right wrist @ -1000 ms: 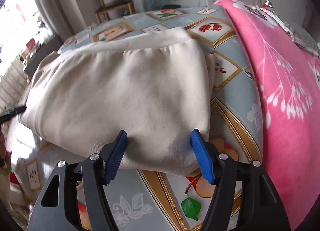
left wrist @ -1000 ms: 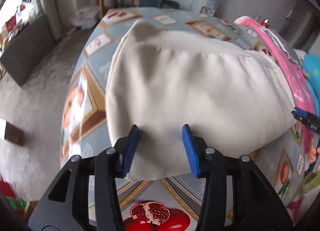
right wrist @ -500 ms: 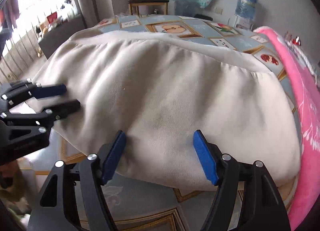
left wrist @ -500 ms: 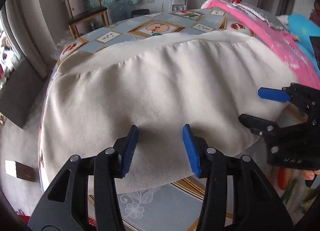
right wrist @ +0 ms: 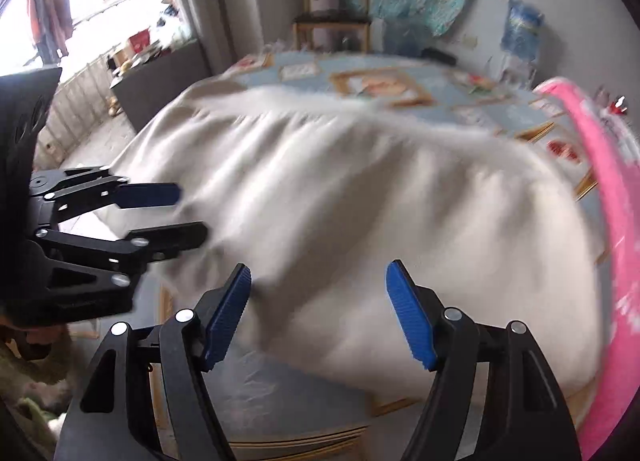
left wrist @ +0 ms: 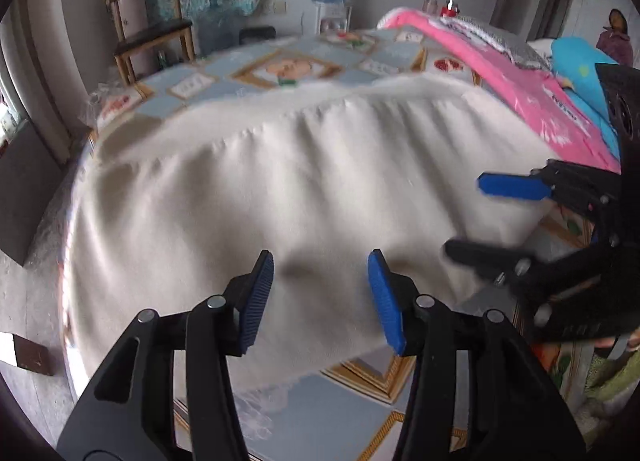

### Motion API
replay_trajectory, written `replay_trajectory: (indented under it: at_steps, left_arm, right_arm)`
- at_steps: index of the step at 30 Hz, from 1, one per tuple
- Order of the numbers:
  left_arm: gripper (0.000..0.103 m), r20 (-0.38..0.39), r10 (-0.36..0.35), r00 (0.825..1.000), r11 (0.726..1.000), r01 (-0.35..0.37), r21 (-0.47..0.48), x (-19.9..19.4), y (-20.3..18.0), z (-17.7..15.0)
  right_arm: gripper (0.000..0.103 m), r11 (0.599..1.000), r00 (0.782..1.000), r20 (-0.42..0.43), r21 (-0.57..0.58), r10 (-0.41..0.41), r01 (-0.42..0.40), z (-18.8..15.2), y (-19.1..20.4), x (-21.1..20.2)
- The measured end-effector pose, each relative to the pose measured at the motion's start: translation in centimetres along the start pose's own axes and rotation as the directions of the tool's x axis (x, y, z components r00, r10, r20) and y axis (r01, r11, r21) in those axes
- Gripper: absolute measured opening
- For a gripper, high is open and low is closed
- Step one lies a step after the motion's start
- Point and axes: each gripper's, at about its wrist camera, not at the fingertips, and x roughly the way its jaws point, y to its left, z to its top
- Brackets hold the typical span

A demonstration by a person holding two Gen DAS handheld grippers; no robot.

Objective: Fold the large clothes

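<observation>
Garment [left wrist: 304, 181] lies crosswise ahead; left gripper [left wrist: 320, 297] and right gripper [right wrist: 320, 313] side by side at near edge, both apart, holding nothing.

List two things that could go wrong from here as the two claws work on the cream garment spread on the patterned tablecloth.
1. The left claw and right claw hang close together at the near edge of the cream garment; they might collide.
2. Both stand open with nothing pinched, so a grab may catch only the top layer and spoil the fold.
3. The pink blanket touches the garment's right side and could get dragged.
</observation>
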Motion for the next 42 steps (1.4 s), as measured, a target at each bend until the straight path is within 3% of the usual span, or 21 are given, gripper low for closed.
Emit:
replay_trajectory:
  at_steps: [3, 5, 6, 7, 8, 12, 14, 15, 17, 18, 19, 21, 23, 26, 29, 33, 37, 40, 42]
  left_arm:
    - [0.047, -0.011, 0.032, 0.999, 0.998, -0.032, -0.054, 0.9, 1.9, 1.3]
    - [0.047, -0.068, 0.004, 0.998, 0.994, -0.012, -0.108, 2.9, 3.3, 1.2]
    - [0.047, -0.058, -0.009, 0.998, 0.993, 0.002, -0.115, 3.1, 3.6, 1.1]
    - [0.047, -0.071, -0.012, 0.997, 0.995, 0.005, -0.103, 3.1, 3.5, 1.3]
    - [0.047, -0.084, -0.014, 0.996, 0.996, 0.006, -0.093, 2.8, 3.5, 1.7]
    - [0.047, 0.030, 0.017, 0.999, 0.995, -0.014, -0.100, 0.5, 5.6, 5.1]
    - [0.047, 0.052, 0.009, 0.999, 0.984, 0.000, -0.181, 1.0, 8.0, 7.1]
    - [0.048, 0.046, -0.005, 0.999, 0.972, 0.015, -0.234, 1.8, 9.3, 7.9]
    - [0.048, -0.038, 0.052, 0.998, 0.951, -0.061, -0.303, 5.0, 12.3, 8.8]
    - [0.047, -0.102, 0.071, 0.992, 0.939, -0.101, -0.328, 6.8, 13.7, 8.7]
    - [0.043, -0.133, 0.048, 0.990, 0.932, -0.093, -0.351, 8.0, 14.7, 8.5]
    - [0.043, -0.116, 0.031, 0.993, 0.933, -0.070, -0.352, 7.5, 15.1, 8.5]
    - [0.043, -0.106, 0.056, 0.993, 0.930, -0.090, -0.355, 6.3, 15.1, 8.4]
    - [0.045, -0.056, 0.042, 0.998, 0.922, -0.061, -0.383, 3.1, 15.3, 6.9]
    - [0.045, -0.041, 0.071, 0.997, 0.924, -0.081, -0.374, 0.1, 14.9, 3.9]
    - [0.046, 0.019, 0.091, 0.996, 0.931, -0.078, -0.356, -4.8, 13.1, -0.4]
    - [0.050, 0.040, 0.053, 0.998, 0.949, -0.038, -0.312, -6.3, 10.2, -2.8]
    - [0.050, -0.026, 0.078, 0.997, 0.949, -0.082, -0.304, -4.0, 8.8, -4.1]
    - [0.050, -0.033, 0.138, 0.990, 0.952, -0.142, -0.271, -2.9, 8.0, -4.6]
  right_arm:
    - [0.068, 0.997, 0.999, 0.005, 0.065, -0.052, 0.051, 0.6, -2.8, 0.8]
    - [0.068, 0.992, 0.994, -0.058, 0.084, -0.091, 0.096, 0.3, -4.5, 3.5]
    - [0.069, 0.993, 0.991, -0.106, 0.082, -0.077, 0.086, 0.1, -5.0, 4.8]
    - [0.069, 0.996, 0.994, -0.088, 0.060, -0.068, 0.073, 0.2, -4.9, 4.4]
    - [0.069, 0.997, 0.991, -0.122, 0.045, -0.059, 0.065, 0.9, -4.9, 4.5]
    - [0.069, 0.996, 0.997, -0.031, 0.064, -0.068, 0.070, 4.1, -7.0, 2.2]
    - [0.069, 0.988, 0.995, 0.000, 0.113, -0.102, 0.101, 5.7, -9.1, 2.5]
    - [0.069, 0.984, 0.995, 0.001, 0.147, -0.098, 0.097, 6.4, -10.4, 3.3]
    - [0.069, 0.968, 0.992, -0.063, 0.217, -0.112, 0.123, 7.0, -13.4, 6.3]
    - [0.069, 0.959, 0.988, -0.124, 0.255, -0.093, 0.123, 6.8, -14.6, 8.0]
    - [0.069, 0.950, 0.987, -0.157, 0.301, -0.033, 0.080, 6.3, -15.6, 9.2]
    - [0.069, 0.951, 0.987, -0.162, 0.302, -0.017, 0.066, 7.0, -15.8, 8.4]
    - [0.069, 0.949, 0.989, -0.134, 0.298, -0.062, 0.100, 7.1, -15.6, 6.5]
    - [0.069, 0.939, 0.990, -0.094, 0.320, -0.104, 0.129, 4.7, -15.9, 2.9]
    - [0.069, 0.925, 0.987, -0.074, 0.347, -0.140, 0.157, 1.2, -16.7, 0.2]
    - [0.069, 0.918, 0.988, 0.013, 0.372, -0.155, 0.140, -2.7, -17.3, -3.7]
    - [0.069, 0.941, 0.986, 0.092, 0.323, -0.139, 0.103, -5.0, -14.3, -6.4]
    - [0.069, 0.947, 0.989, 0.038, 0.296, -0.143, 0.126, -6.1, -12.6, -4.6]
    - [0.072, 0.941, 0.980, -0.044, 0.275, -0.195, 0.200, -6.5, -11.8, -1.9]
